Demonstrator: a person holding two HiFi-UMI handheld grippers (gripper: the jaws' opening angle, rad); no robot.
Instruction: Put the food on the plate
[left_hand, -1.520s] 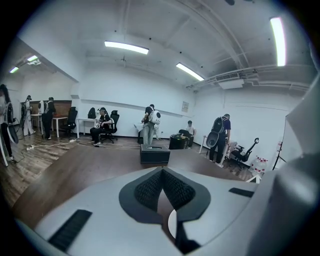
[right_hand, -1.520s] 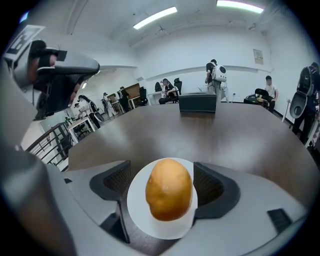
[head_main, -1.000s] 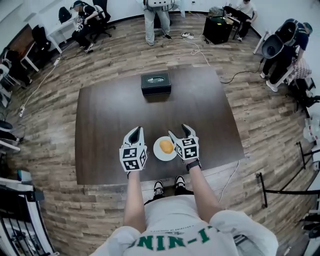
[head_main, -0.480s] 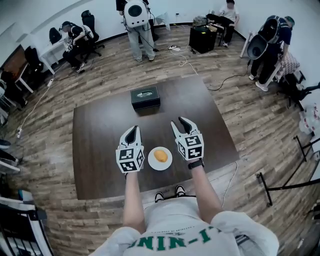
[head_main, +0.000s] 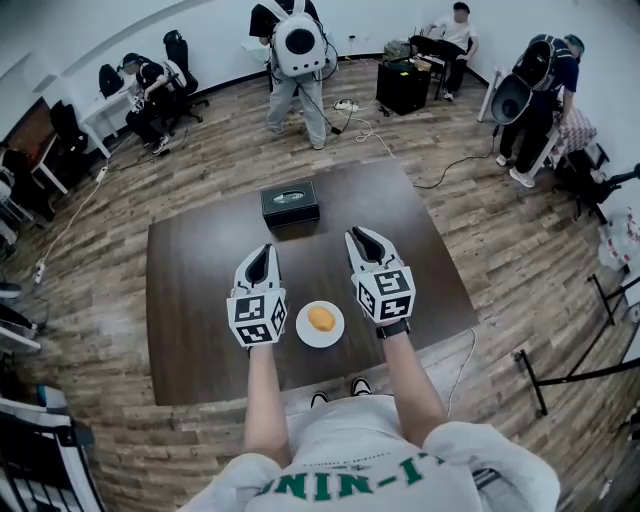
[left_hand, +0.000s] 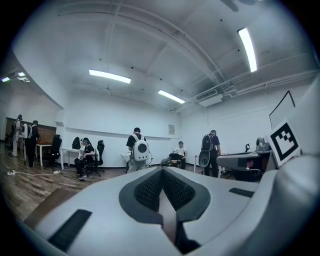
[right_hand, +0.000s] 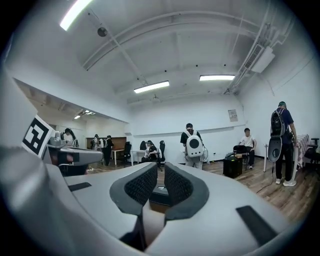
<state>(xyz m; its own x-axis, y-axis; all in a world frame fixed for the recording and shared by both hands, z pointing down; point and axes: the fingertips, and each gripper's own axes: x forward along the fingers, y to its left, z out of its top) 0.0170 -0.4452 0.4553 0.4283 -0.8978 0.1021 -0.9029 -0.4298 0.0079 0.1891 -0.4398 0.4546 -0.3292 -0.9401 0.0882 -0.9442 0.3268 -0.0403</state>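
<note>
Head view: food (head_main: 320, 318) is already sitting on the plate (head_main: 303, 333), centre of it, w/ the plate nr the counter (head_main: 200, 300) edge closest to the person. Left tongs (head_main: 263, 253) are hovering just left of the plate, right tongs (head_main: 360, 237) just right of it. Both are pointing past it twd the black box (head_main: 290, 202), which is lying well beyond the plate. Task is looking done. Main risk imo is either arm swinging inward and clipping the plate rim, sliding it twd that edge or rolling the food off.

Left gripper view: left tongs are pressing pad to pad, nothing btw them, aiming out into the room. No plate is showing, so any move sideways twd the plate is going unwatched from this angle.

Right gripper view: right tongs are closing, thin gap showing, nothing btw the pads. Only the black box is peeking thru the gap, far off. Closing on air is harming nothing, but lowering them w/o looking could be knocking the plate.
</note>
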